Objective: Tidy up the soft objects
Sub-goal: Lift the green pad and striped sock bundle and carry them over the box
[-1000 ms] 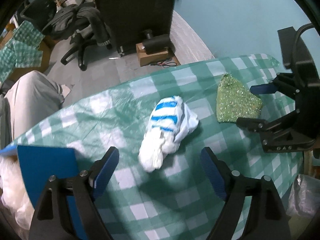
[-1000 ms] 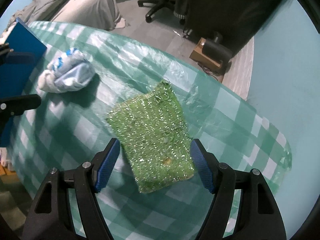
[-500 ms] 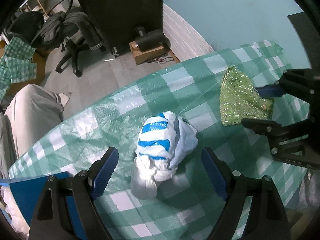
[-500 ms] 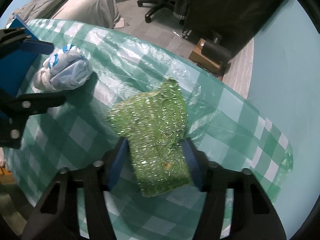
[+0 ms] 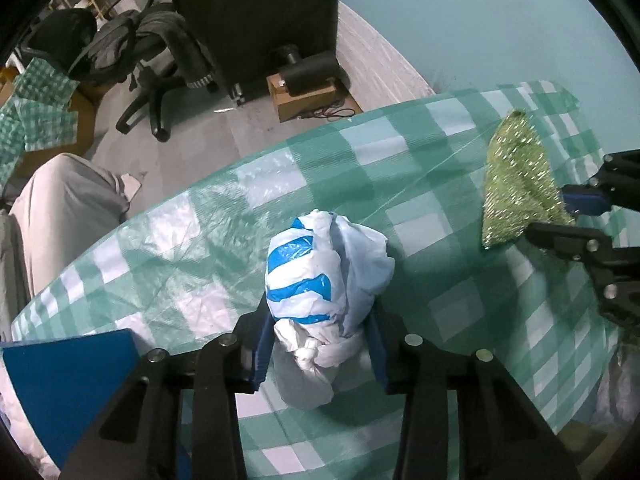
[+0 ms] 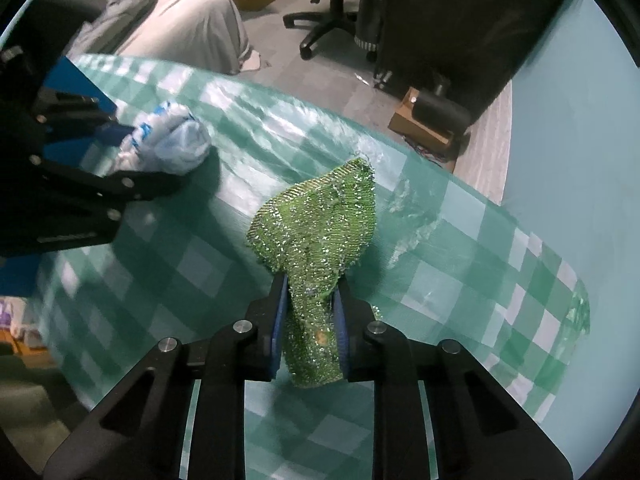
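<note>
Pinching the white and blue plastic bag bundle (image 5: 320,280) between the blue pads of the left gripper (image 5: 320,354), jaws having just been closing in on its knotted lower end, nearly together, with the striped bulk bulging out ahead of the fingertips. Resting on the green checked tablecloth (image 5: 420,208) directly under that gripper (pointing steeply down at it). Lying off to that gripper's left, at the table's near edge, a flat blue board (image 5: 68,384).

Squeezing the glittery green mesh scrubber (image 6: 320,232) between the pads of the right gripper (image 6: 309,332), jaws likewise having just been closing, now narrowed to a slim gap filled by the folded mesh. Buckling upward ahead of the fingertips, its far corner peaking above the cloth; whether the gripped end is clear of the cloth, impossible to tell.

Sitting well apart, bundle and scrubber, each in its own gripper. Beyond the table, standing on the floor, an office chair (image 5: 160,80) and a small cardboard box (image 5: 308,92).
</note>
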Demonstrator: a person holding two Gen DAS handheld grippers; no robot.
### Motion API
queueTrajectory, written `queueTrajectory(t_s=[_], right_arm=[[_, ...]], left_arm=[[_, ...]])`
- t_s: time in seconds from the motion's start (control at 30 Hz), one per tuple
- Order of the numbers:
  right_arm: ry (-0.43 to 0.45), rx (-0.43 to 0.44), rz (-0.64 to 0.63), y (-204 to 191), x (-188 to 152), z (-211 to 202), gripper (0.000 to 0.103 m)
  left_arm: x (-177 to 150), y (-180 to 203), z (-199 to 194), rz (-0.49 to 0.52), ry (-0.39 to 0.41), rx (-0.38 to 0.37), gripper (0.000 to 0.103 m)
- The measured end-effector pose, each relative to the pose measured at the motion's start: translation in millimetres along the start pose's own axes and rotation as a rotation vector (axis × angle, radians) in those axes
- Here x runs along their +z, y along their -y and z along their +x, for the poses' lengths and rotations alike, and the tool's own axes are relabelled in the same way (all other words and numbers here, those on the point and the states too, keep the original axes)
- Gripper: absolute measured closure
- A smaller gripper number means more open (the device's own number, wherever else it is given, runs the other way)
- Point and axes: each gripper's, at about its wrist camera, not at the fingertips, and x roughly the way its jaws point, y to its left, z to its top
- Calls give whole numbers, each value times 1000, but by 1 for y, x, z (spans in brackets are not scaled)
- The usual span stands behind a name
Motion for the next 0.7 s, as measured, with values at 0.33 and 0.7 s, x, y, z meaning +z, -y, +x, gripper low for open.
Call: queueTrajectory(t_s=[0.33, 0.7], right_arm=[[41, 32, 11, -16, -1, -28, 84], [52, 24, 6, -40, -8, -57, 84]], left_arm=[[-22, -6, -24, -41, 46, -21, 64], [-54, -4, -70, -65, 116, -16, 64]])
